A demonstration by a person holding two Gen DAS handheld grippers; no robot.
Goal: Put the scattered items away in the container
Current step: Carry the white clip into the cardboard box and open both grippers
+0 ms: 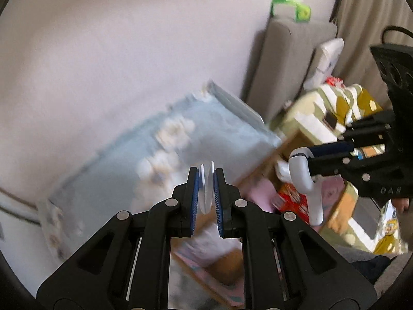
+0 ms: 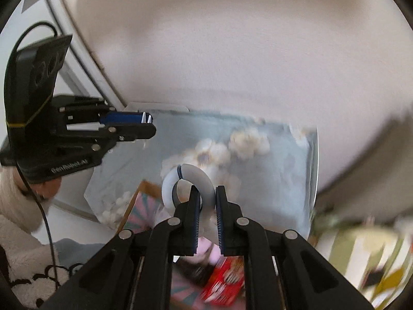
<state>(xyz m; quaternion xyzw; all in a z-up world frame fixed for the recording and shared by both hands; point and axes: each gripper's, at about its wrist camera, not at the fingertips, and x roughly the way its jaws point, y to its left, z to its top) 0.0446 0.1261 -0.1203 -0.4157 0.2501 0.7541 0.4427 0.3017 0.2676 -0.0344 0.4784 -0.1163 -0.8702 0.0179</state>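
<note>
Where pillow (image 1: 180,139) leans, crowded box (image 1: 291,142)

A thin white piece (image 1: 206,188) sits pinched in the left gripper (image 1: 206,196). A white ring-handled thing (image 2: 189,186) sits in the right gripper (image 2: 207,214).

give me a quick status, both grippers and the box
Left gripper shut on thin white piece. Right gripper shut on white hook-shaped item. Both above open cardboard box. Nothing blocking the drop; frames blurred.
</note>
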